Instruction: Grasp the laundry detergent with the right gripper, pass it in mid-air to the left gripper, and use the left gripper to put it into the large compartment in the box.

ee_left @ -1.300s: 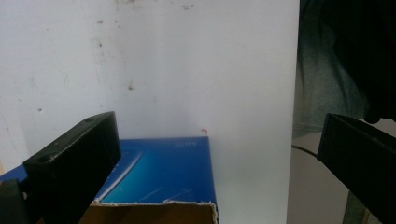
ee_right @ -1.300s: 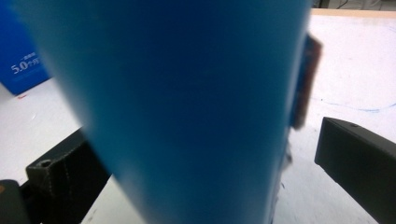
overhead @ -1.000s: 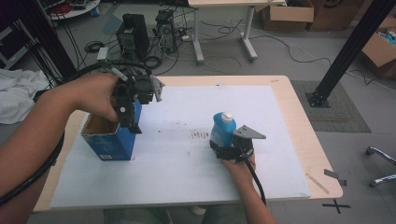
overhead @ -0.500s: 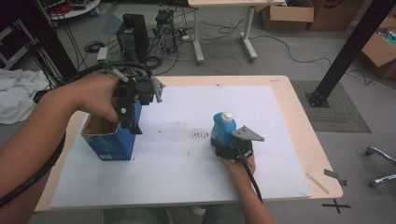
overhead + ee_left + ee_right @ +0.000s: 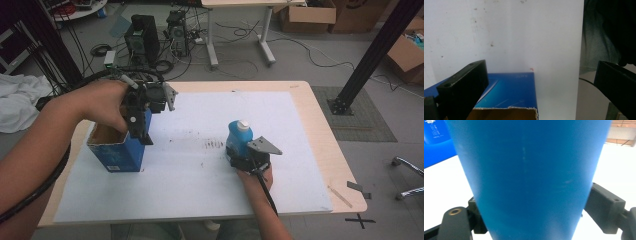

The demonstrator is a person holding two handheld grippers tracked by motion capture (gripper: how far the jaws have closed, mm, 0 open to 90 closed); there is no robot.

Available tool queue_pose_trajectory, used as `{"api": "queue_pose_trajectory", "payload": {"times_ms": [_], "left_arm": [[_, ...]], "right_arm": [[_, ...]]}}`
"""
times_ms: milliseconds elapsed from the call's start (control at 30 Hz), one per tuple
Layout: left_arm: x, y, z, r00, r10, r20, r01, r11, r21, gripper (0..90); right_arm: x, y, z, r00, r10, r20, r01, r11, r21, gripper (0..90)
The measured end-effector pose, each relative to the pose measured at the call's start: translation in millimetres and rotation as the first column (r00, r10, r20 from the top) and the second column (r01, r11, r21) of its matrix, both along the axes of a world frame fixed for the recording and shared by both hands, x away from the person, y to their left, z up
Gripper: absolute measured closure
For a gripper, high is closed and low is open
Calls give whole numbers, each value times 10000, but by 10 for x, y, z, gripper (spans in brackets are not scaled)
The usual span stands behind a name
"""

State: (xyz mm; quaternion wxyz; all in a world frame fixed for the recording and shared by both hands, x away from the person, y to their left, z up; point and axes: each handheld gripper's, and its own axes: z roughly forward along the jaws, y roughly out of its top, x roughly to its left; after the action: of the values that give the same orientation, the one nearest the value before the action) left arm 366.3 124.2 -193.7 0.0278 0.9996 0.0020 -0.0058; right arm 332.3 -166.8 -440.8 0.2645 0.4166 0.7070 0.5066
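Note:
An open-topped blue carton (image 5: 116, 157) stands at the left of the white sheet (image 5: 200, 200). My left gripper (image 5: 137, 127) points down over its right wall. In the left gripper view the left gripper (image 5: 539, 75) has its jaws spread wide, and the blue carton (image 5: 509, 92) and its torn cardboard rim lie below them. A blue bottle (image 5: 238, 137) with a white cap stands upright at mid-table. My right gripper (image 5: 240, 160) reaches in level from the near side; its jaws have just been closing. In the right gripper view the blue bottle (image 5: 529, 170) sits between the pads (image 5: 604, 205), which press its sides.
The sheet covers most of a wooden table (image 5: 320, 125) and carries dark smudges (image 5: 214, 145) near its middle. Beyond the far edge, two computer towers (image 5: 145, 32) and cables sit on the floor. A black post (image 5: 370, 55) leans at the right, and a white cloth (image 5: 20, 100) lies at the left.
Both hands have stayed where they were. The bottle and the carton have not shifted; the right gripper's jaws look drawn in closer around the bottle's base.

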Motion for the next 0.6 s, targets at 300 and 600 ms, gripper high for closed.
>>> {"api": "queue_pose_trajectory", "payload": {"times_ms": [300, 600], "left_arm": [[6, -8, -9, 10000, -20, -6, 20, 10000, 37, 1], [24, -24, -30, 10000, -5, -66, 6, 10000, 80, 1]], "right_arm": [[-6, 10, 0, 9999, 105, 64, -105, 9999, -21, 257], [-23, 12, 6, 9997, 57, 227, -54, 9999, -158, 317]]}}
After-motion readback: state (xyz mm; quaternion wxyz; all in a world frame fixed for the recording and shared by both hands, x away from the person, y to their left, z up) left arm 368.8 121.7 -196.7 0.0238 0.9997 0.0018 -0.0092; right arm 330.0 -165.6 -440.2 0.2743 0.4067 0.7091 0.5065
